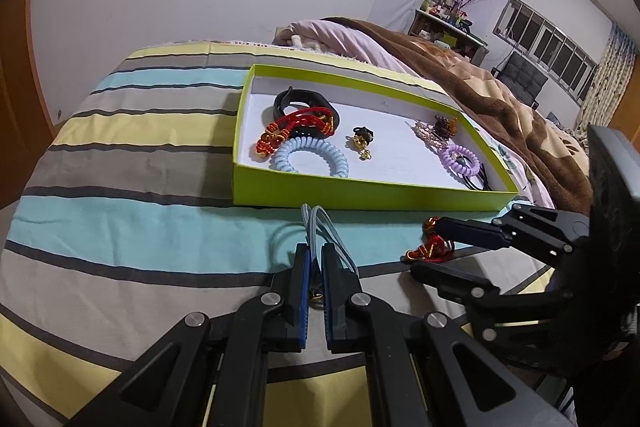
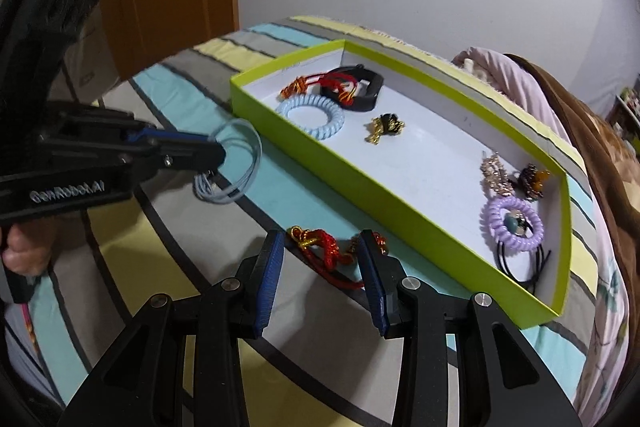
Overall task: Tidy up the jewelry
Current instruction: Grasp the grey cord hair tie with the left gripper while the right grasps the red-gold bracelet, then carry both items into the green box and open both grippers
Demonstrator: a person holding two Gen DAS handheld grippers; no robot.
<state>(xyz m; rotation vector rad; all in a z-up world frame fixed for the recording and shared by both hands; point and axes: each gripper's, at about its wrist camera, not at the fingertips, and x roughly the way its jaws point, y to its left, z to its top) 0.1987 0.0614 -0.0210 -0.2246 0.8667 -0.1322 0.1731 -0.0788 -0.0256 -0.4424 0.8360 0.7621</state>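
**Both grippers low over the striped bedspread, in front of the green box**

The left gripper (image 1: 314,251) reaches forward close to the bedspread (image 1: 120,163), its fingers drawn nearly together and pinching a bundle of grey hair ties (image 1: 320,227). The loops stick out past the fingertips toward the near wall of the box (image 1: 360,195). In the right wrist view the same gripper (image 2: 218,153) comes in from the left, roughly level, with the grey loops (image 2: 240,163) hanging from its tip down to the cloth; part of a hand (image 2: 20,251) grips its handle at the left edge.

The right gripper (image 2: 320,243) is angled down at the bedspread with its fingers spread wide on either side of a red cord bracelet with gold beads (image 2: 326,247). The bracelet lies on the cloth just in front of the box; whether the fingers touch it cannot be told. From the left wrist view this gripper (image 1: 424,247) enters from the right, one finger above and one below the bracelet (image 1: 430,247).

Inside the box lie a black band (image 2: 356,87), red cords (image 2: 316,83), a pale blue coil tie (image 2: 312,115), a small black and gold charm (image 2: 384,127), and, at the far end, a purple coil tie (image 2: 512,223).
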